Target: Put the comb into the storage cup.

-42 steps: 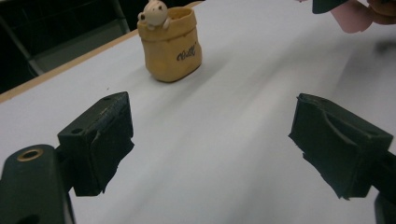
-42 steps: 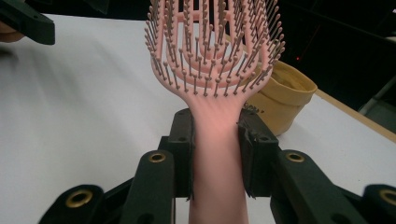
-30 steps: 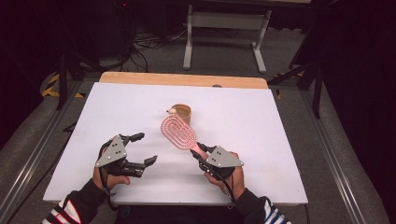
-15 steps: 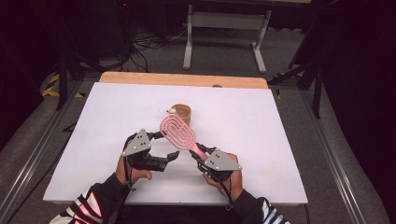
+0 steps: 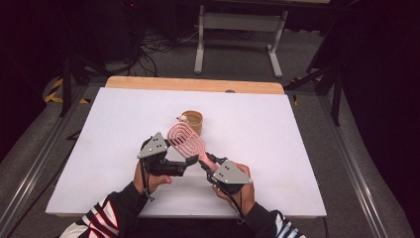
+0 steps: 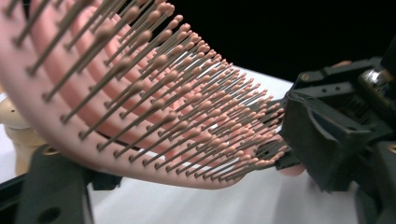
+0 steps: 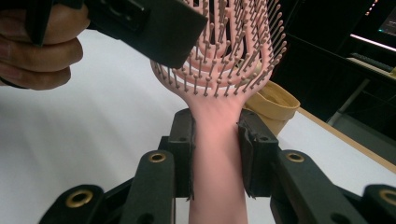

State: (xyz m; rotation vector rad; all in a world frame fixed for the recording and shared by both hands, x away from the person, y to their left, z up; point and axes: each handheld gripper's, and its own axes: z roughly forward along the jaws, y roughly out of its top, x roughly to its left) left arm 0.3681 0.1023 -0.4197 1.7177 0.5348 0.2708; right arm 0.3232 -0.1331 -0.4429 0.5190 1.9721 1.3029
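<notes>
The right tool [image 7: 215,154] is clamped on the handle of a pink hairbrush [image 5: 187,141]; in the right gripper view both black pads press the handle from either side, with the brush head rising beyond them, bristles toward the camera. In the high view the right tool [image 5: 210,166] holds the brush slanted up and away above the white worktop [image 5: 277,148], head toward the far left; the brush hangs over the near middle of the worktop, clear of its surface.

The left tool [image 5: 185,161] sits just beside the brush head, at its near-left edge; its jaws have just been closing but are partly apart, and the head lies around them (in the left gripper view the bristled face [image 6: 154,107] arches right across the frame); whether a pad touches the head I cannot tell; in the right gripper view one of its black jaws covers the left part of the bristles.

Just behind the brush head stands a small tan cup [image 5: 192,120], upright on the worktop; beyond the worktop's far edge a light wooden strip [image 5: 198,85] runs across.
</notes>
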